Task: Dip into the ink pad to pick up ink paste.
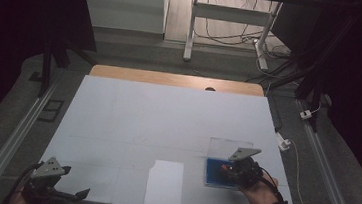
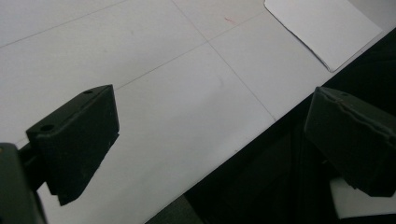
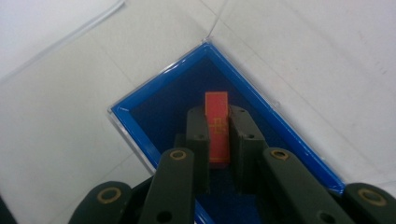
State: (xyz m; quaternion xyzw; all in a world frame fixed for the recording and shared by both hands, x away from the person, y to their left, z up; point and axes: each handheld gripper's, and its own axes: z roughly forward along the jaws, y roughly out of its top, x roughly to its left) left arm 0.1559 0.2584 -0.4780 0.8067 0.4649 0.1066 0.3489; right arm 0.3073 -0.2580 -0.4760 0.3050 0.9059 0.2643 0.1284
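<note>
Pinching a red block [image 3: 217,128] over the blue tray [image 3: 140,126] at four o'clock, our right gripper [image 3: 218,140] hasn't set it down yet (left gripper [image 2: 205,140] idles, spread wide, at seven o'clock).

No legible text, label or number is present. The small red card [image 3: 217,128] carries a faint yellow mark, too blurred to read.

Dim room, dark edges in high view — table [image 1: 167,116] evenly lit; gripper views soft, slightly blurred.
</note>
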